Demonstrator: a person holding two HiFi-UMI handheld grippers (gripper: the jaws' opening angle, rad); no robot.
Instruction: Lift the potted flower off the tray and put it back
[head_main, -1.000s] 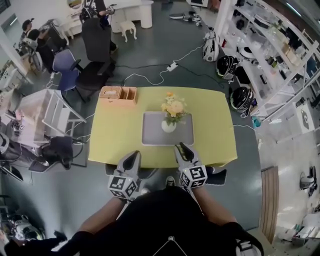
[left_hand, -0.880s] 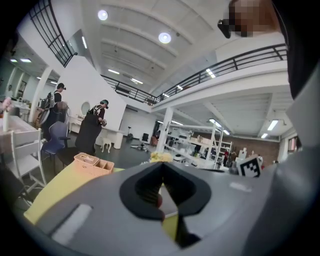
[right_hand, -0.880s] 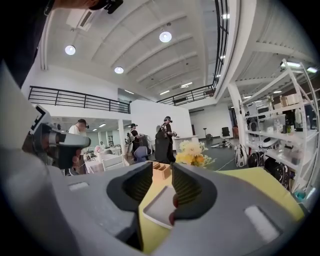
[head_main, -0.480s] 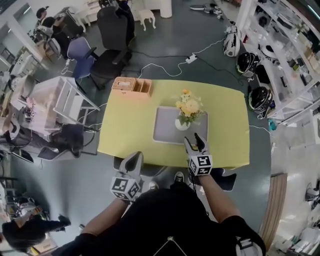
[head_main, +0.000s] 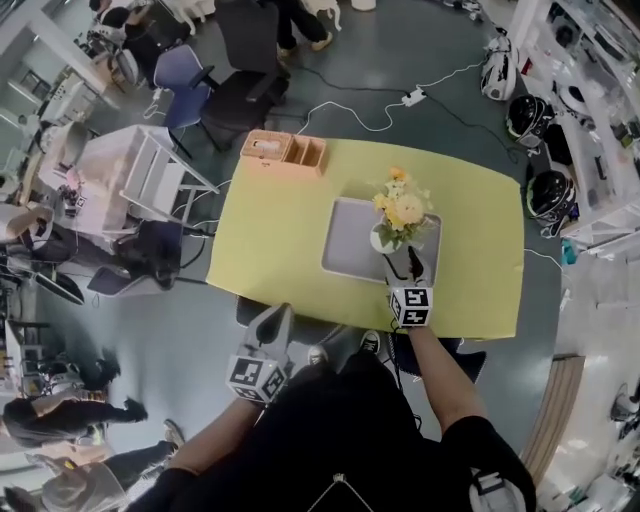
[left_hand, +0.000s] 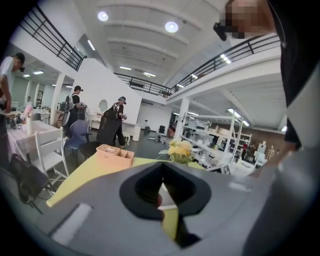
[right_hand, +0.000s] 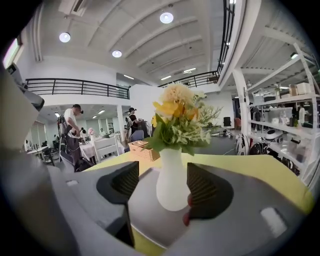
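The potted flower (head_main: 398, 212), yellow blooms in a white vase (right_hand: 171, 181), stands upright on the grey tray (head_main: 350, 245) on the yellow table (head_main: 270, 230). My right gripper (head_main: 412, 268) reaches over the near table edge. It is open, and its jaws have just been opening. The vase stands between its pads (right_hand: 202, 187): the right pad is close to it and the left pad is apart. My left gripper (head_main: 274, 320) hangs off the table's near edge at the left. Its jaws (left_hand: 161, 172) meet with nothing between them. The flower (left_hand: 180, 149) shows beyond them.
A wooden organiser box (head_main: 284, 150) sits at the table's far left corner. Office chairs (head_main: 235, 80), a white rack (head_main: 130, 180) and several people stand to the left. Shelves with helmets (head_main: 560, 110) line the right. Cables (head_main: 390, 105) lie on the floor behind.
My right gripper has moved forward from the near table edge to the vase, and its jaws have spread wider. The left gripper has sunk a little and stays off the table.
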